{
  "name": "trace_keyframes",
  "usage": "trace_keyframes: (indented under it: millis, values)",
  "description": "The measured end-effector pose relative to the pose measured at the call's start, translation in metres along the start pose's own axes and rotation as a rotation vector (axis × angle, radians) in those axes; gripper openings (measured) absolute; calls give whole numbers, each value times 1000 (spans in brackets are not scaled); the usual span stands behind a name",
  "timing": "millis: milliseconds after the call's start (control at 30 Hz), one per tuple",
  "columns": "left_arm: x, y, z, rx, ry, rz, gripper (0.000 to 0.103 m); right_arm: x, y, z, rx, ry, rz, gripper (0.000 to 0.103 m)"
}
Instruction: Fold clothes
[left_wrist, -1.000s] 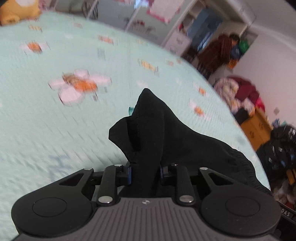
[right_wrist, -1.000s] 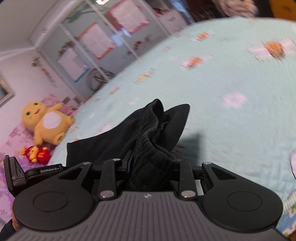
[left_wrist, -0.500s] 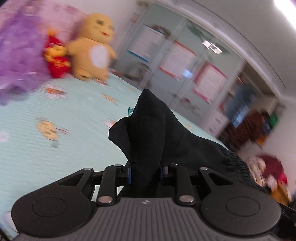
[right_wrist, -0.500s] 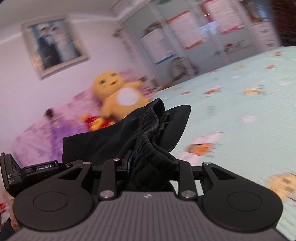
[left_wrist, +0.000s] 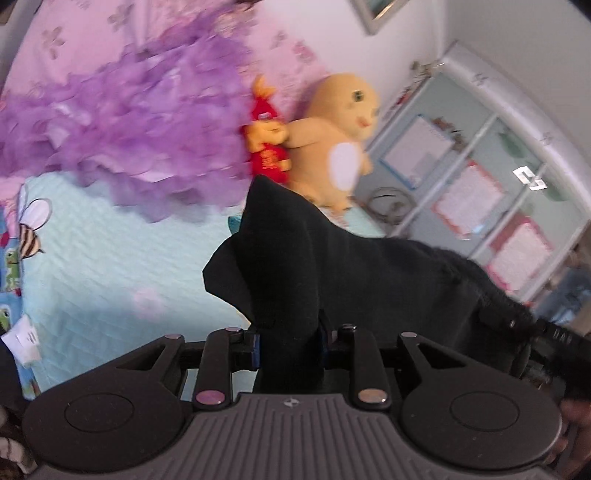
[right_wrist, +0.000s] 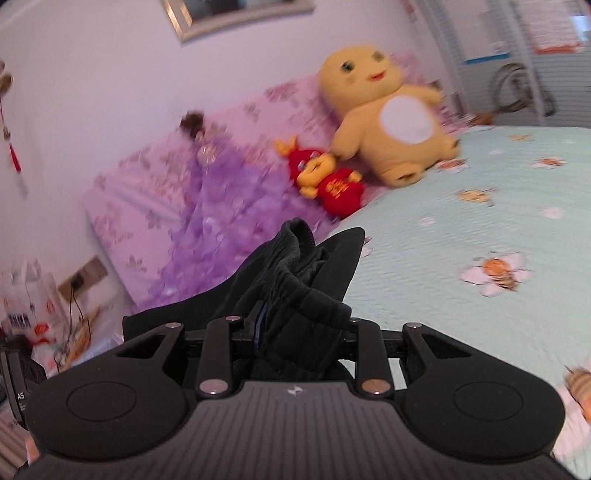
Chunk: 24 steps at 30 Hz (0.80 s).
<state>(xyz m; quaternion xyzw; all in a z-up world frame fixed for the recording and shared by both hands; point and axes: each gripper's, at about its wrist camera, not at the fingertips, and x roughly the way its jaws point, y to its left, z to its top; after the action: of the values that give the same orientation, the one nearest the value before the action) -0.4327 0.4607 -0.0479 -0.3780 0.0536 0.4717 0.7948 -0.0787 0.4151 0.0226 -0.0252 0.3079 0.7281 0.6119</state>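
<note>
The black garment is held above the bed, pinched by the closed left tongs and right tongs. If the bunched waistband at 12 o'clock slips out, the fold could be lost.

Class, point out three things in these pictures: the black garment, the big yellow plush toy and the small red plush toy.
black garment (left_wrist: 332, 258), left wrist view, smooth panel.
yellow plush toy (right_wrist: 391, 110), right wrist view, chest.
red plush toy (right_wrist: 338, 190), right wrist view, body.

The right tongs are clamped on a bunched black garment above the pale green bed. A yellow plush toy and a red plush toy lie beyond.
</note>
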Motion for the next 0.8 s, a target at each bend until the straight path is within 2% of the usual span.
trace_keyframes:
  millis: [33, 100, 167, 233, 300, 367, 433, 467, 500, 567, 633, 700, 733, 800]
  values:
    - [12, 14, -2, -10, 25, 30, 31, 22, -8, 0, -4, 25, 2, 32]
    - [36, 41, -16, -44, 113, 97, 32, 63, -33, -16, 32, 87, -84, 44]
    - [48, 63, -33, -62, 181, 146, 32, 95, -56, -42, 125, 153, -247, 44]
    - [40, 79, -45, -90, 176, 145, 34, 95, -55, -74, 102, 120, -343, 39]
    - [23, 85, -47, -106, 157, 100, 34, 80, -35, -99, 21, 40, -355, 39]
    - [2, 82, -45, -101, 114, 81, 34, 67, -6, -114, -43, -19, -280, 39]
    - [-8, 73, -39, -72, 74, 74, 35, 66, 29, -121, -111, -46, -209, 45]
    - [-10, 69, -36, -55, 58, 69, 37, 70, 46, -123, -154, -48, -204, 51]
    - [-12, 64, -32, -38, 42, 65, 40, 77, 59, -127, -195, -38, -207, 55]
    - [-17, 55, -26, -3, 10, 56, 44, 96, 74, -137, -263, 11, -234, 55]
    - [-20, 46, -20, 34, -16, 48, 44, 113, 69, -156, -299, 95, -314, 55]
    - [-14, 44, -18, 62, -1, 51, 44, 121, 46, -180, -299, 188, -423, 52]
    - [-11, 44, -18, 68, 7, 50, 44, 115, 37, -188, -278, 197, -441, 52]
    - [-6, 41, -27, 89, 30, 37, 44, 96, 32, -192, -217, 161, -424, 53]
